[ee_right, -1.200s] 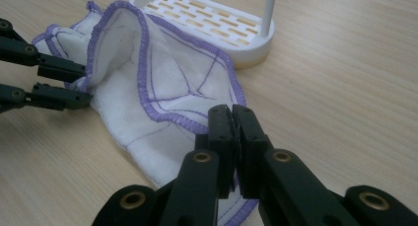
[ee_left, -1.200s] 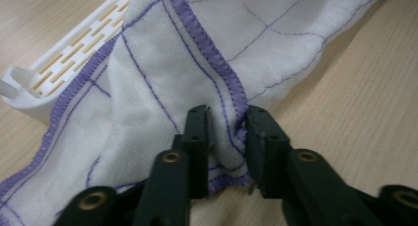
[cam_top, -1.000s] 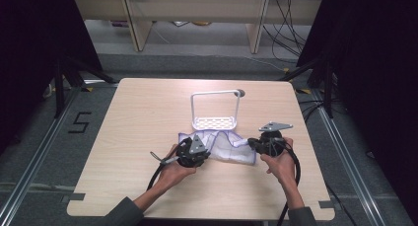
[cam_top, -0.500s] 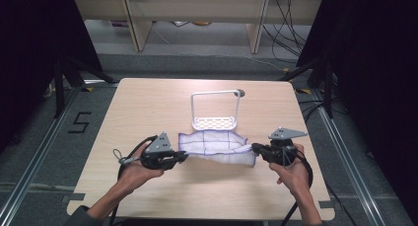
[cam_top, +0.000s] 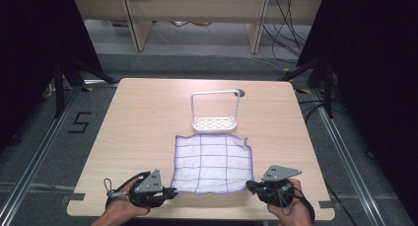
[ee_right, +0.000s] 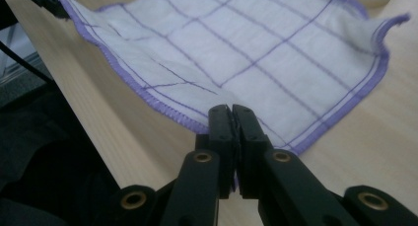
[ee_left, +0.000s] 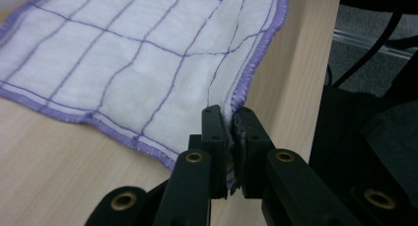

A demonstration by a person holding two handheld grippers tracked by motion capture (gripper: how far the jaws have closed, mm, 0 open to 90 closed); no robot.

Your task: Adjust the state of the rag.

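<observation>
A white cloth [cam_top: 213,162] with a purple grid and purple hem lies spread flat near the table's front edge. My left gripper [cam_top: 172,190] is shut on its near left corner, the hem pinched between the jaws [ee_left: 230,120]. My right gripper [cam_top: 249,186] is shut on the near right corner of the cloth [ee_right: 256,53], its jaws closed on the hem [ee_right: 231,112]. The cloth [ee_left: 128,53] stretches away from both grippers toward the rack.
A white wire rack [cam_top: 215,111] with a perforated base stands just behind the cloth. The wooden table [cam_top: 143,122] has a small hole at the back. The front edge lies right under both hands. Shelving and cables sit beyond the table.
Both grippers pulled back toward the front edge and apart. The cloth, bunched by the rack a second ago, is now drawn out flat.
</observation>
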